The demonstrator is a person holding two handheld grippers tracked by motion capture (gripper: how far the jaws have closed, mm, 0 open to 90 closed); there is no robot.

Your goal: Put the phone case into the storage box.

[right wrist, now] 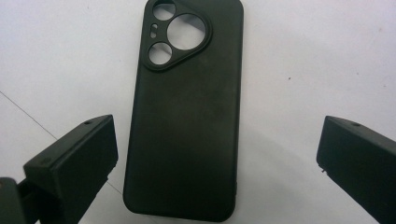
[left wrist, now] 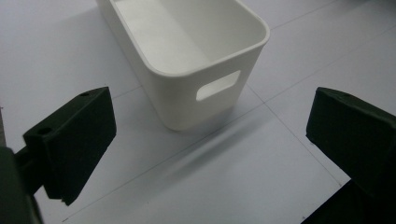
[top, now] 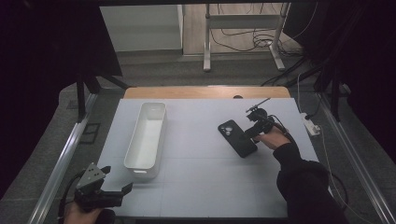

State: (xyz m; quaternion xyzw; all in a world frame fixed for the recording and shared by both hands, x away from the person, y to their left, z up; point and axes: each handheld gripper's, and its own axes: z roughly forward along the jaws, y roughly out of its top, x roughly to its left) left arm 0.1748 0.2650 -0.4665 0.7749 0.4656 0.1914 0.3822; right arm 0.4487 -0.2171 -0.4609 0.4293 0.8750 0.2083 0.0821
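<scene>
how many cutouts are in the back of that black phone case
4: on the phone case, one large round hole right, two smaller rounds left, above and below, and a tiny slot between them.

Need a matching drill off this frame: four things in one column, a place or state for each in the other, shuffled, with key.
Column 1
1. white bin
2. phone case
3. left gripper
4. right gripper

Column 2
A. open, at the near left corner of the table, facing the end wall with the handle cutout
B. empty, standing lengthwise on the left half of the table
C. open, jaws either side of a black thing
D. black, lying flat with its camera cutouts up, right of centre

Pairs: 1-B, 2-D, 3-A, 4-C
</scene>
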